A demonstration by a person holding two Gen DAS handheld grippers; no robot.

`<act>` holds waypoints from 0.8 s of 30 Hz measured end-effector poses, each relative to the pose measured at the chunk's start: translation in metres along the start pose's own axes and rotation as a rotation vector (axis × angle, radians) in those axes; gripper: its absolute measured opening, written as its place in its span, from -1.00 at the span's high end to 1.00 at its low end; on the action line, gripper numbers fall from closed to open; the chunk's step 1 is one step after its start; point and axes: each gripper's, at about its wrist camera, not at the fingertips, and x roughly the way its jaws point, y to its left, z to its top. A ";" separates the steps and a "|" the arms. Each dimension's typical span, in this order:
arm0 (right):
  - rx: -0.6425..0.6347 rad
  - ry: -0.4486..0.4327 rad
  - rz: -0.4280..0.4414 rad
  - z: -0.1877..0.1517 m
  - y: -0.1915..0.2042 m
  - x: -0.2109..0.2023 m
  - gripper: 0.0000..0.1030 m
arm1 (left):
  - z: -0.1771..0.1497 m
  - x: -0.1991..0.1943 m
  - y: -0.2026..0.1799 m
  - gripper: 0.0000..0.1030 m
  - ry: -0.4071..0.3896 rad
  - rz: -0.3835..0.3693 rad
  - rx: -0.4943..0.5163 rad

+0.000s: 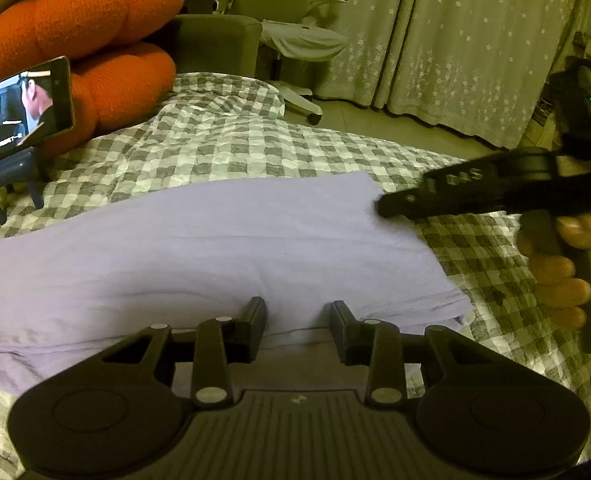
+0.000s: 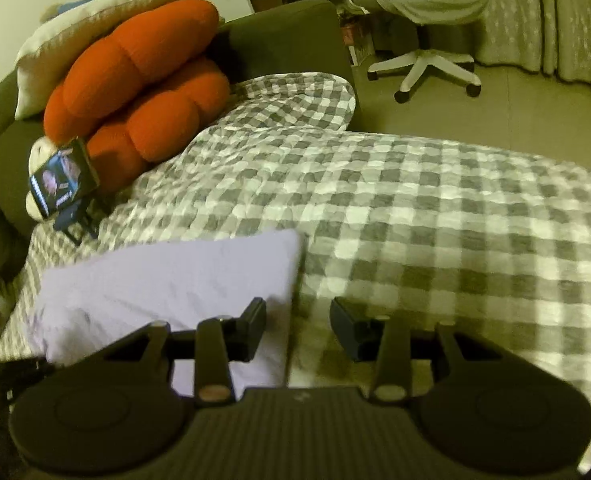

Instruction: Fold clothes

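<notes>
A lavender garment [image 1: 199,248] lies folded in a long flat band across the grey-and-white checked bedspread [image 1: 231,148]. My left gripper [image 1: 297,320] is open above the garment's near edge, with nothing between its fingers. The right gripper [image 1: 383,206] comes in from the right, held by a hand [image 1: 563,276], its tips at the garment's far right corner. In the right wrist view my right gripper [image 2: 297,320] is open over the right end of the lavender garment [image 2: 167,284]; its left finger [image 2: 255,320] is over the cloth and its right finger [image 2: 347,324] over the bedspread [image 2: 435,232].
A phone on a small stand [image 1: 19,120] plays video at the left, in front of orange cushions [image 1: 95,28]. A white pillow [image 2: 95,24] leans behind them. An office chair [image 2: 423,32] stands on the floor beyond the bed, with starred curtains [image 1: 455,40] behind.
</notes>
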 end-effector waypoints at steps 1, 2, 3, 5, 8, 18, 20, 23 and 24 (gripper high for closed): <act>0.007 -0.004 0.008 0.002 0.000 0.005 0.26 | 0.000 0.001 0.000 0.33 0.001 -0.001 -0.001; 0.009 -0.010 0.013 0.004 0.001 0.010 0.26 | 0.001 0.001 0.000 0.33 0.001 -0.003 -0.002; 0.008 -0.017 0.015 0.006 0.002 0.014 0.26 | 0.001 0.002 0.000 0.33 0.002 -0.004 -0.003; 0.003 -0.028 0.018 0.010 0.004 0.021 0.25 | 0.001 0.003 0.000 0.32 0.003 -0.005 -0.004; 0.002 -0.042 0.030 0.017 0.004 0.029 0.26 | 0.001 0.003 0.000 0.32 0.004 -0.007 -0.003; -0.064 -0.076 -0.004 0.020 0.015 0.040 0.73 | 0.000 0.005 -0.006 0.22 -0.001 -0.001 0.025; -0.071 -0.084 -0.020 0.019 0.017 0.042 0.81 | -0.001 0.005 -0.007 0.22 -0.003 0.002 0.032; -0.082 -0.095 -0.044 0.018 0.020 0.044 0.84 | -0.001 0.006 -0.007 0.21 -0.002 0.001 0.032; -0.086 -0.099 -0.052 0.018 0.021 0.045 0.84 | -0.001 0.006 -0.006 0.21 -0.001 0.000 0.030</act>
